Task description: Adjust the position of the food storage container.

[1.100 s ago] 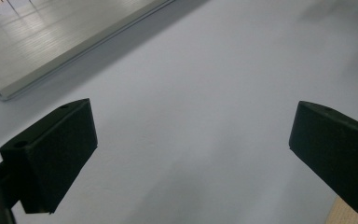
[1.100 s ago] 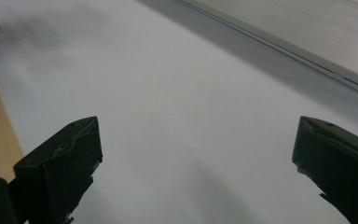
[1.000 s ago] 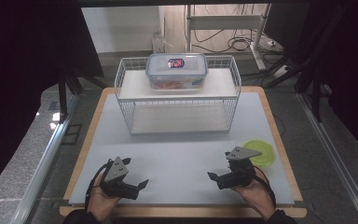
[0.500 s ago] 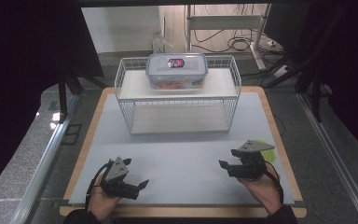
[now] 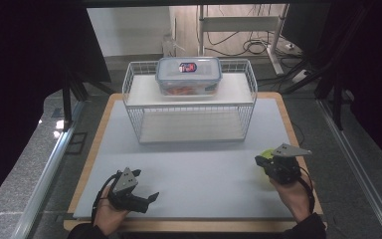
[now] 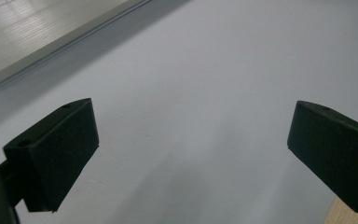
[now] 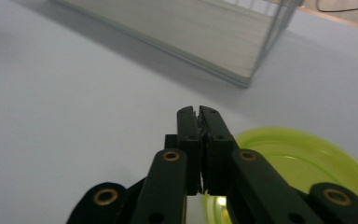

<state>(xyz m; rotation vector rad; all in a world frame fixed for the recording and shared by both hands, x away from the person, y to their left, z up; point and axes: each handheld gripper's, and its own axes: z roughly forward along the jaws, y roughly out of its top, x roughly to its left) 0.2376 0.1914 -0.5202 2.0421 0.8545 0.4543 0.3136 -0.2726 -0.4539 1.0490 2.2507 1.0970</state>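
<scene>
At the left side, the left tool (image 5: 142, 191) rests low on the grey counter (image 5: 199, 164), jaws wide apart with nothing between. The right tool (image 7: 198, 112) has just been closing; its jaws are together on the rim of the green plate (image 7: 303, 161) under it. Beyond stands a wire rack (image 5: 189, 107).

Green plate (image 7: 307, 163) half hidden behind right claw (image 7: 198, 112); rim grip unclear.

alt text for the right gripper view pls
The right gripper has its two black jaws closed on the rim of a lime-green plate, over a pale grey table mat. The lower corner of a white wire rack stands behind.
</scene>
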